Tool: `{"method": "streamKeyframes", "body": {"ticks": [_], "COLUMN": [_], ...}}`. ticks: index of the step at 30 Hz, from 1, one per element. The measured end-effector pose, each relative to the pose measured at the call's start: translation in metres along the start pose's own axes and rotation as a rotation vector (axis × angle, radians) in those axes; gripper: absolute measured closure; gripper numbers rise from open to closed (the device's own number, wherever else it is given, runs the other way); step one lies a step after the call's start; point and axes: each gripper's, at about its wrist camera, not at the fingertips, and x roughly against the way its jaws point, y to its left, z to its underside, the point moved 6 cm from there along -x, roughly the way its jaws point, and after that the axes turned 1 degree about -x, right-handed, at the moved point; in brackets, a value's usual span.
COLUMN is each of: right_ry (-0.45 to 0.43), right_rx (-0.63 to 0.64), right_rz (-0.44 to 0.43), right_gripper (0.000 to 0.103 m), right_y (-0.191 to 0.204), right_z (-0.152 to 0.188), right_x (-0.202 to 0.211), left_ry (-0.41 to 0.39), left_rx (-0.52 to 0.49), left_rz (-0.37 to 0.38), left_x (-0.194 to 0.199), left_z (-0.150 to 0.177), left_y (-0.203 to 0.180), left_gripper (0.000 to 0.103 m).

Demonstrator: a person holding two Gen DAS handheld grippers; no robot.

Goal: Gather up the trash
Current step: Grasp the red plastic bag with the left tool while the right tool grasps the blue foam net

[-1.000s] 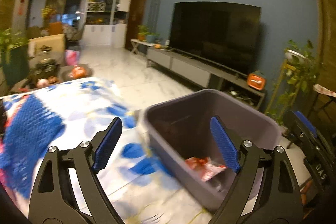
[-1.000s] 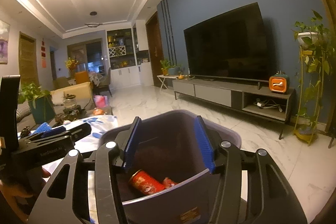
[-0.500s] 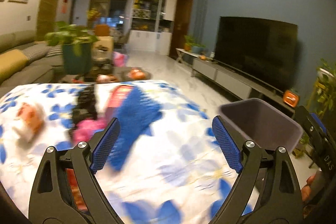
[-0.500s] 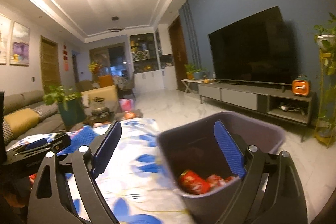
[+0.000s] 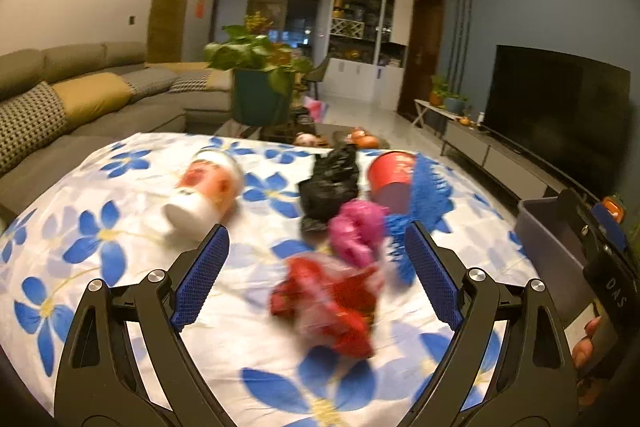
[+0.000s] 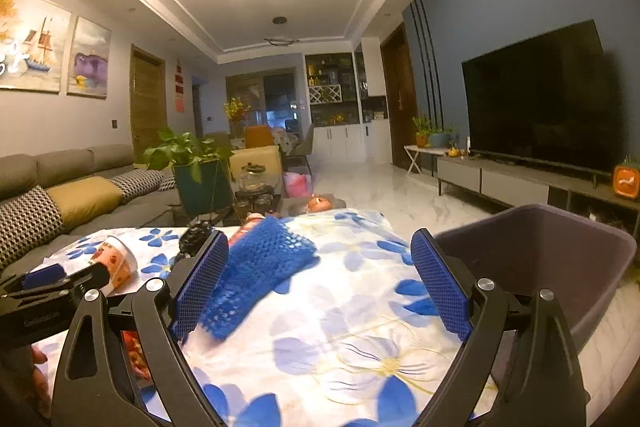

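Note:
Trash lies on the flowered tablecloth (image 5: 100, 235): a red crumpled wrapper (image 5: 332, 303), a pink bag (image 5: 358, 229), a black bag (image 5: 330, 185), a red cup (image 5: 392, 177), a blue foam net (image 5: 424, 203) and a white paper cup (image 5: 202, 191) on its side. My left gripper (image 5: 316, 273) is open and empty, just above and short of the red wrapper. My right gripper (image 6: 320, 287) is open and empty over the cloth, with the blue net (image 6: 256, 267) by its left finger. The purple bin (image 6: 560, 259) stands at the table's right edge.
A grey sofa (image 5: 80, 99) runs along the left. A potted plant (image 5: 260, 87) and small items sit on the coffee table beyond the cloth. A TV (image 6: 540, 95) on a low console fills the right wall. The left gripper's body (image 6: 48, 291) shows at the right view's left edge.
Both grippers swung left, away from the bin and over the table. The left one now faces the trash pile. The bin has slid to the right edge of both views.

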Motion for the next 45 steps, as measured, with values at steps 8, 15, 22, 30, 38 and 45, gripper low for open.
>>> {"method": "streamKeyframes", "body": {"ticks": [8, 15, 22, 30, 38, 45], "right_ry": [-0.001, 0.002, 0.032, 0.085, 0.166, 0.244], "right_rx": [0.029, 0.029, -0.002, -0.004, 0.013, 0.070], "right_rz": [-0.003, 0.000, -0.017, -0.049, -0.109, -0.169], "right_gripper": [0.014, 0.014, 0.014, 0.014, 0.027, 0.041], "right_y": [0.022, 0.020, 0.013, 0.015, 0.034, 0.065], "right_z": [0.009, 0.017, 0.020, 0.022, 0.027, 0.030], "right_x": [-0.013, -0.015, -0.020, -0.029, -0.042, -0.064], "left_ry": [0.012, 0.022, 0.092, 0.215, 0.193, 0.043], "left_rx": [0.022, 0.018, -0.018, 0.020, 0.023, 0.044], "left_rz": [-0.023, 0.016, 0.101, 0.186, 0.192, 0.094], "left_x": [0.001, -0.001, -0.019, -0.053, -0.048, -0.014], "left_z": [0.009, 0.017, 0.034, 0.048, 0.043, 0.006], "left_y": [0.024, 0.023, 0.003, 0.001, 0.007, 0.038], "left_gripper": [0.015, 0.015, 0.015, 0.048, 0.079, 0.080]}}
